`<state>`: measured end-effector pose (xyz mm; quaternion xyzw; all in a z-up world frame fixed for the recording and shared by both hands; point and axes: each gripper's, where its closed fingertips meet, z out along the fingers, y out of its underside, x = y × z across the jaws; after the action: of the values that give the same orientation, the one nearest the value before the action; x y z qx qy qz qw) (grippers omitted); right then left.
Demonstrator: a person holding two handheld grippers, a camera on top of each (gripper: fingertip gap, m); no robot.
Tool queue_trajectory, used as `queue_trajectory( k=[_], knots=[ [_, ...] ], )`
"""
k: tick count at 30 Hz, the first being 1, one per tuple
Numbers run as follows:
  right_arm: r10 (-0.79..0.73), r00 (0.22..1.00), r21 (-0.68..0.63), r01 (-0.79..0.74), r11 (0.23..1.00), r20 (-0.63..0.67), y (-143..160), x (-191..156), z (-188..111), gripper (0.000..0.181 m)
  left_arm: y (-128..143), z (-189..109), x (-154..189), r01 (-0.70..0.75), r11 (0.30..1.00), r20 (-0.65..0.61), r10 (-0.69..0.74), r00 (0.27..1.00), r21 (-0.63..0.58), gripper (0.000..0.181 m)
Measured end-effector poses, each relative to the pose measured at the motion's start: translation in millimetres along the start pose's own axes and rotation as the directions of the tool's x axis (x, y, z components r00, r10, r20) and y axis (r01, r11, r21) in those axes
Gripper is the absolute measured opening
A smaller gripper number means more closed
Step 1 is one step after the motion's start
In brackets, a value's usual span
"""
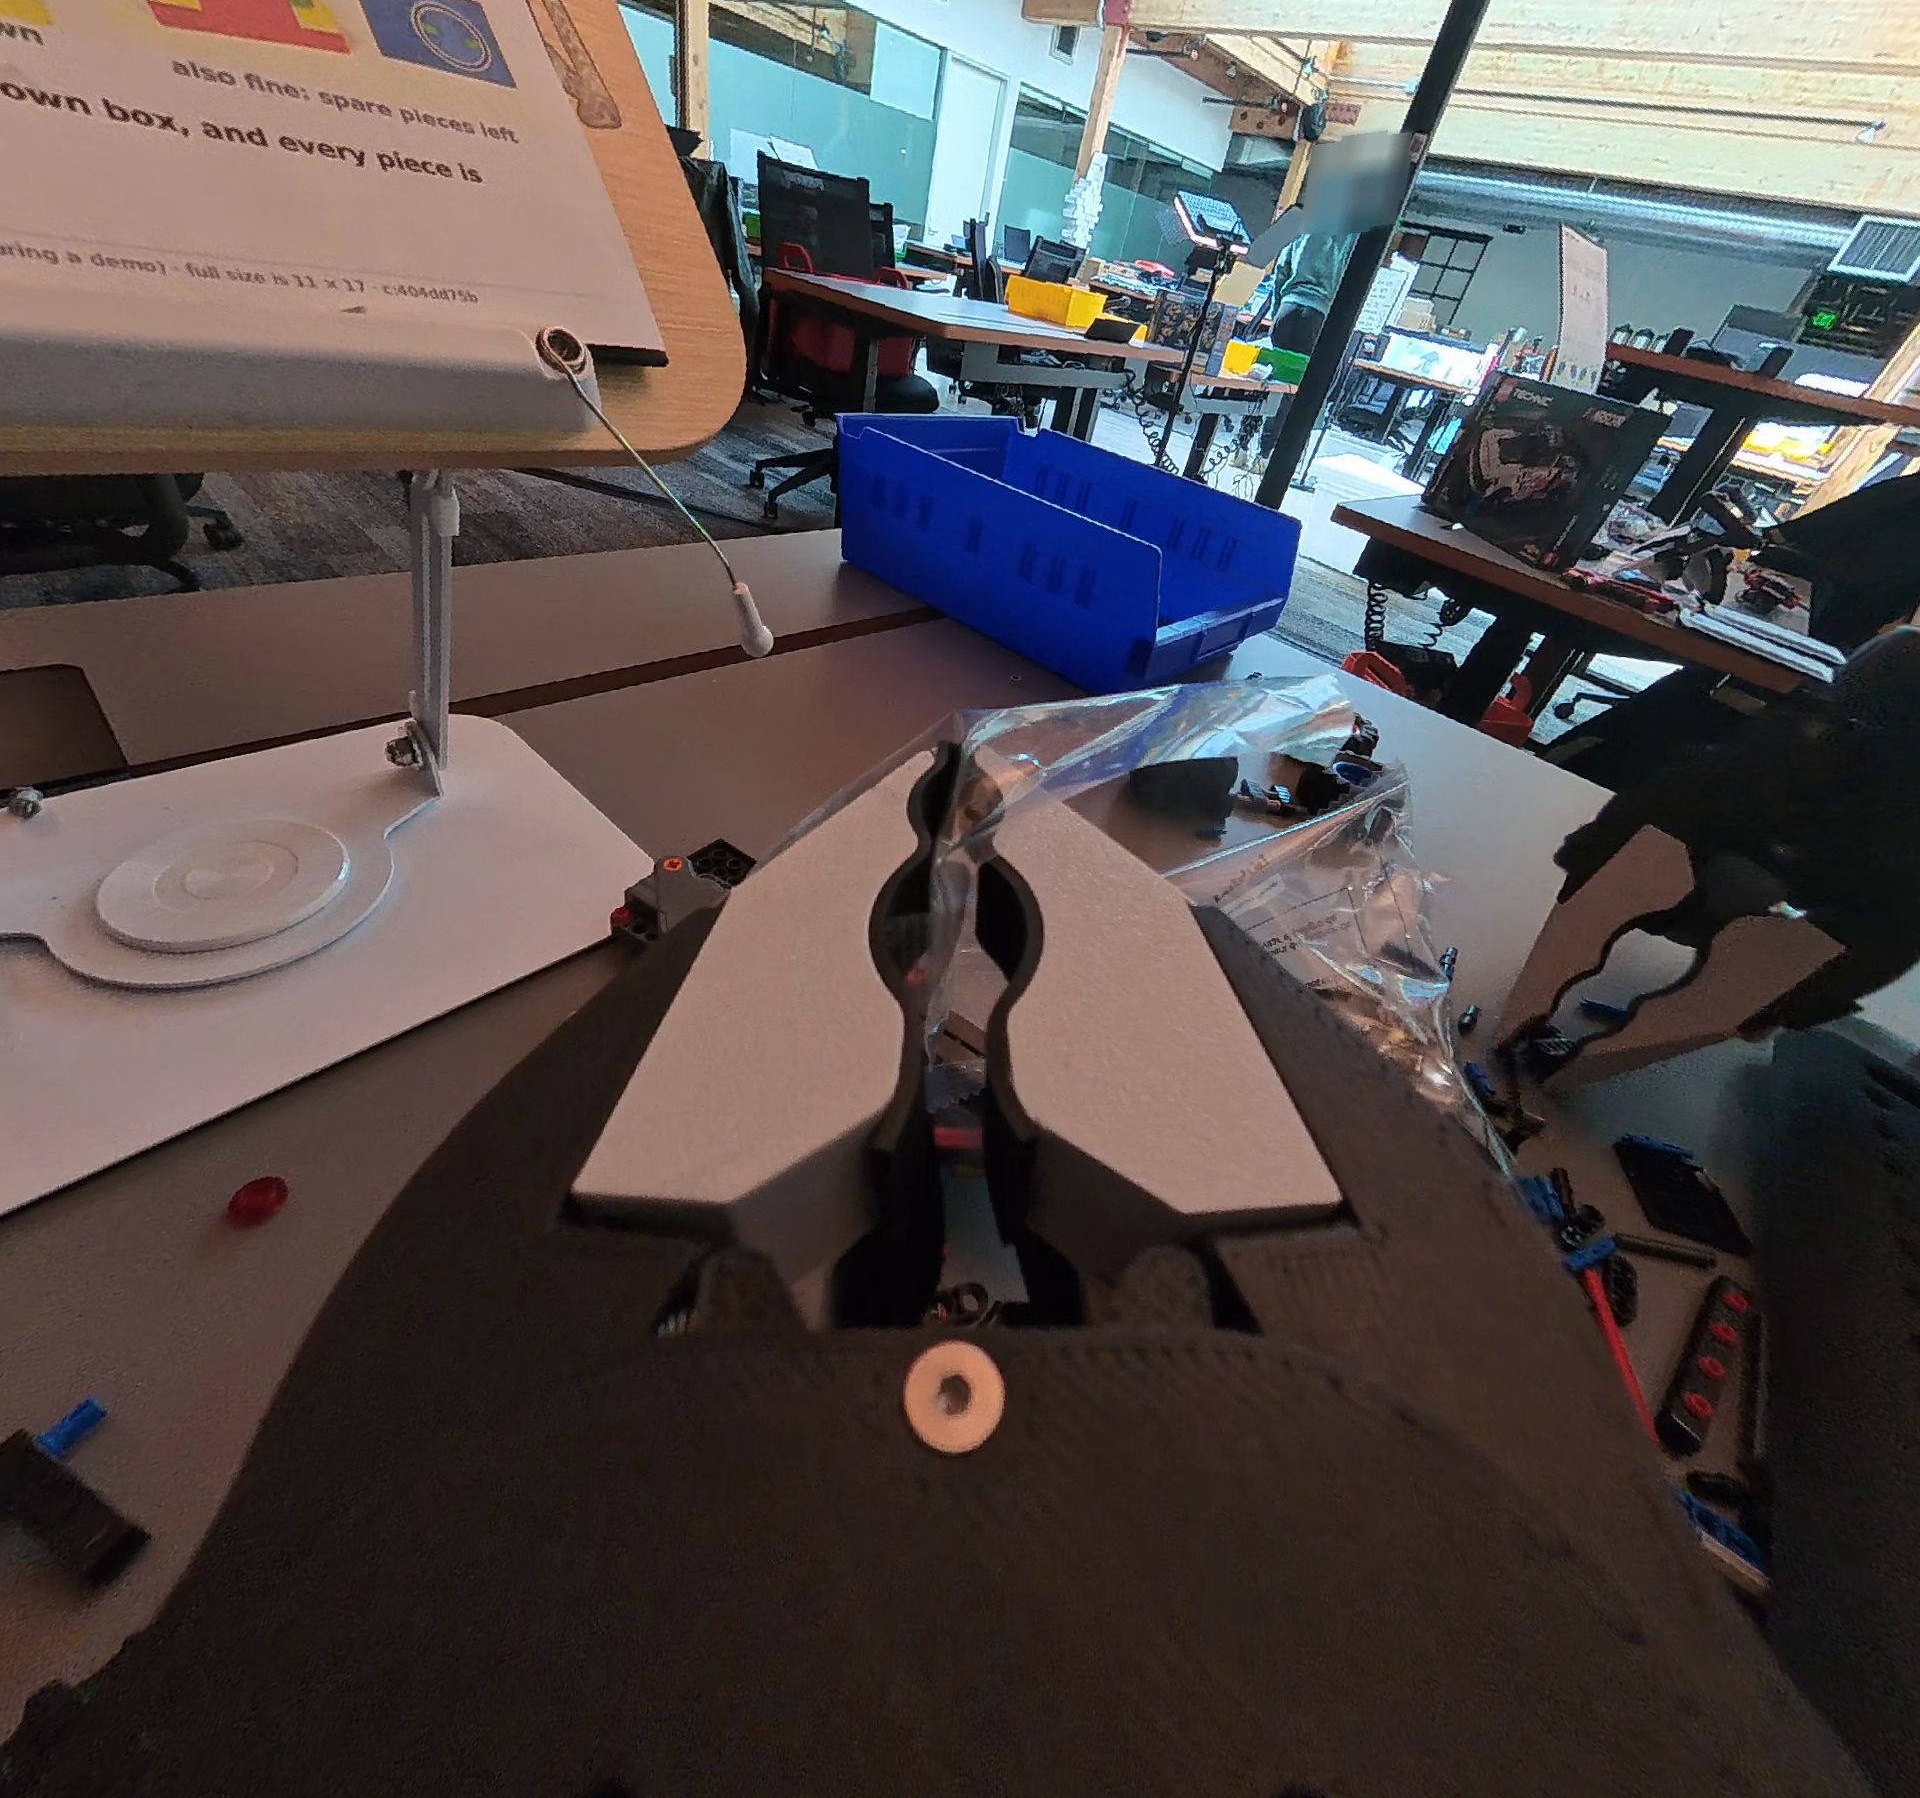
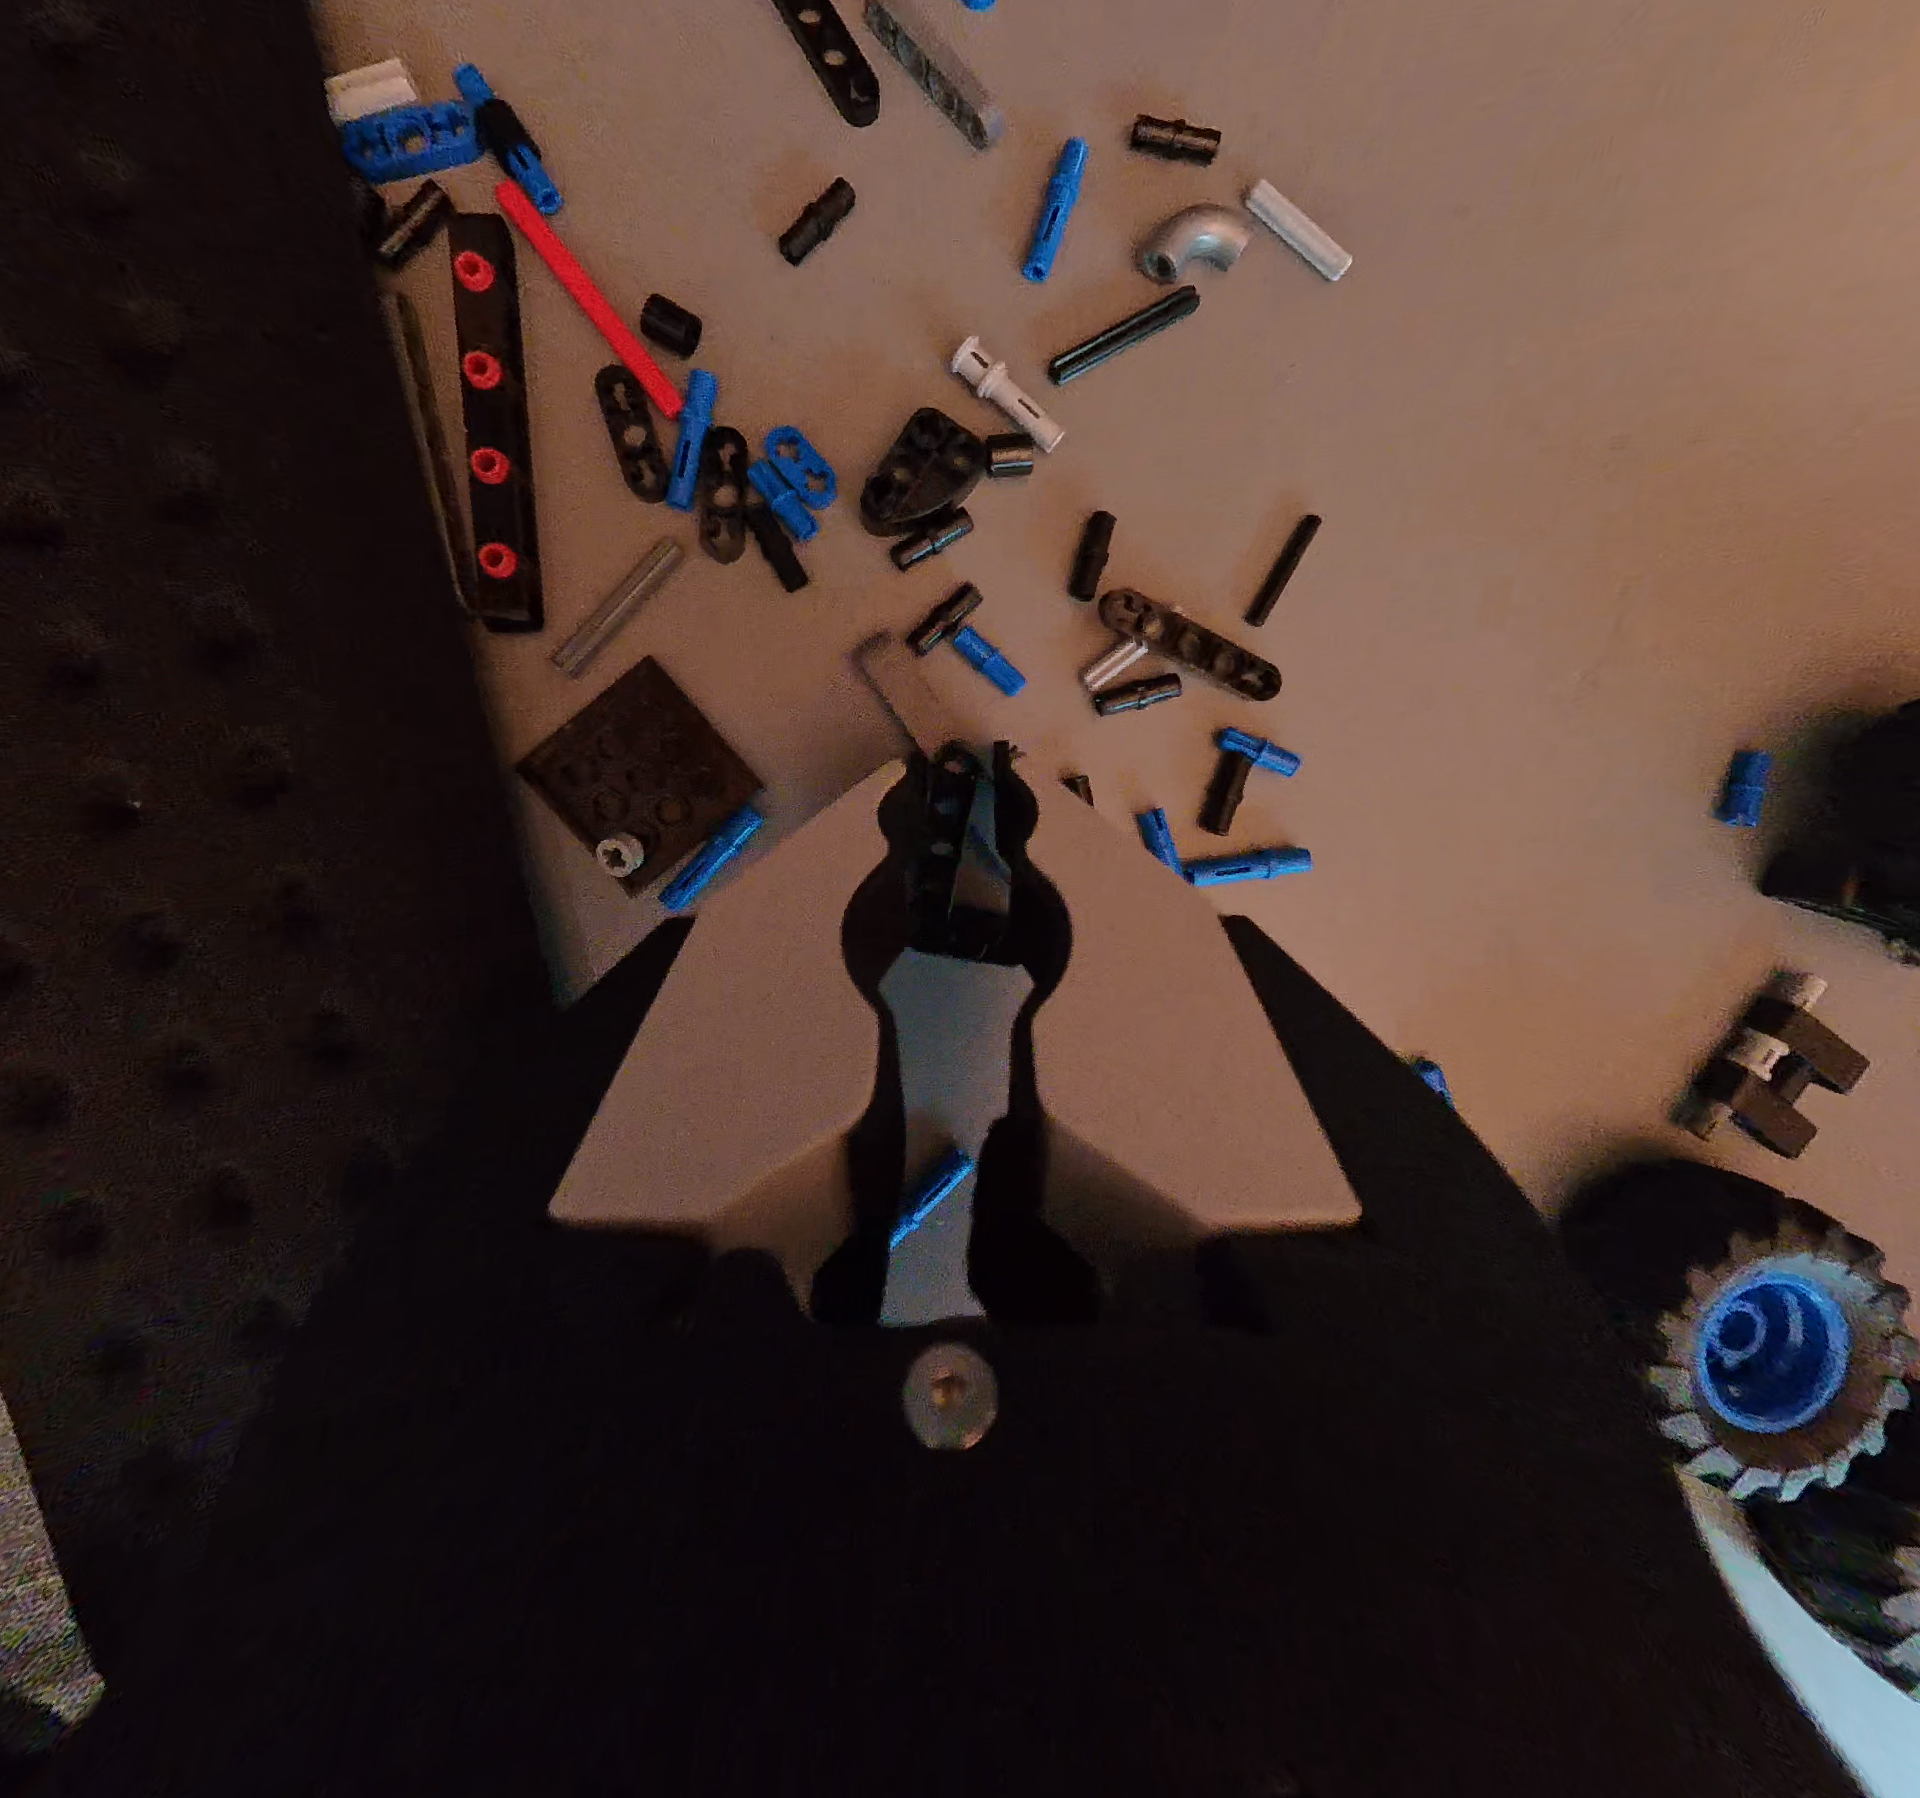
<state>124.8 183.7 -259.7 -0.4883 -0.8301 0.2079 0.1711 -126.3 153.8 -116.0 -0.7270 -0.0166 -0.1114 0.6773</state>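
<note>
two tongs are showing. the left tongs point(image 1: 954, 875) are sitting nearly closed, pinching a fold of a clear plastic bag point(image 1: 1226, 813) between the grey pads; the bag is trailing off to the right over the bench point(image 1: 727, 740), with small dark parts lying inside it and a printed label on its side, too small to make out. a white stand base point(image 1: 312, 917) is resting on the bench to the left, carrying a tilted board with a printed instruction sheet point(image 1: 260, 86) bearing coloured pictures and lines of text. a blue bin point(image 1: 1049, 553) is standing beyond the bag. a printed product box point(image 1: 1538, 470) is sitting on a farther table. the right tongs point(image 1: 1662, 979) are showing at the right edge of the left wrist view, tips down near loose pieces.

in the right wrist view the right tongs point(image 2: 961, 792) are closing narrowly on a black holed beam point(image 2: 948, 844), held upright between the tips, just above the bench. scattered blue, black, grey and red pieces are lying all around; a red axle point(image 2: 587, 299) is lying up left, a blue-hubbed wheel point(image 2: 1766, 1353) at lower right.
</note>
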Motion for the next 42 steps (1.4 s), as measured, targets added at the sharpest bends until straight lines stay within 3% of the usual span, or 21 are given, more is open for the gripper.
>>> queue_trajectory(
  k=[8, 13, 17, 22, 25, 27, 31, 33, 38, 42],
  knots=[
    [0.045, 0.998, 0.039, -0.046, 0.998, 0.037, -1.4, 2.4, -1.7, 0.005, 0.0, 0.1, -0.3, 0.0, 1.0, 0.0, 0.0, 1.0, -0.001, 0.0],
    [0.044, 0.999, 0.129, -0.045, 0.991, 0.01, -26.2, 4.4, -19.8, 0.005, -0.1, 0.1, 0.3, 0.0, 1.0, -0.002, 0.0, 1.0, -0.001, 0.0],
    [0.022, 0.999, 0.287, -0.012, 0.958, -0.031, -74.0, 9.3, -48.7, 0.005, 0.0, 0.5, 1.2, -0.002, 1.0, -0.005, 0.002, 1.0, -0.002, 0.0],
    [0.024, 0.999, 0.491, 0.001, 0.871, -0.044, -159.7, 18.9, -80.8, 0.005, 0.3, 0.1, 1.2, -0.002, 1.0, -0.005, 0.002, 1.0, -0.003, 0.0],
    [0.03, 0.999, 0.535, -0.019, 0.845, -0.012, -206.0, 19.7, -76.8, 0.005, 0.1, -0.1, 1.5, -0.001, 1.0, -0.008, 0.001, 1.0, -0.002, 0.0],
    [0.066, 0.997, 0.486, -0.043, 0.873, -0.032, -221.8, 29.3, -59.2, 0.005, 0.0, 0.1, 2.6, -0.002, 1.0, -0.011, 0.002, 1.0, -0.002, 0.0],
    [0.169, 0.984, 0.281, -0.147, 0.948, -0.054, -218.5, 47.1, -6.8, 0.014, -0.4, 0.4, 4.6, -0.002, 1.0, -0.019, 0.002, 1.0, -0.001, 0.0],
    [0.165, 0.984, 0.275, -0.14, 0.951, -0.07, -221.9, 47.4, 1.3, 0.023, -1.0, 0.4, 5.2, -0.002, 1.0, -0.022, 0.002, 1.0, 0.001, 0.0],
    [0.193, 0.974, 0.381, -0.134, 0.915, -0.121, -219.7, 48.7, -31.9, 0.025, -2.6, 0.1, 5.4, -0.003, 1.0, -0.024, 0.003, 1.0, 0.005, 0.0],
    [0.206, 0.964, 0.349, -0.137, 0.927, -0.168, -175.8, 45.2, -57.6, 0.029, -2.2, 0.6, 6.1, -0.002, 1.0, -0.026, 0.003, 1.0, 0.003, 0.0]
  ],
)
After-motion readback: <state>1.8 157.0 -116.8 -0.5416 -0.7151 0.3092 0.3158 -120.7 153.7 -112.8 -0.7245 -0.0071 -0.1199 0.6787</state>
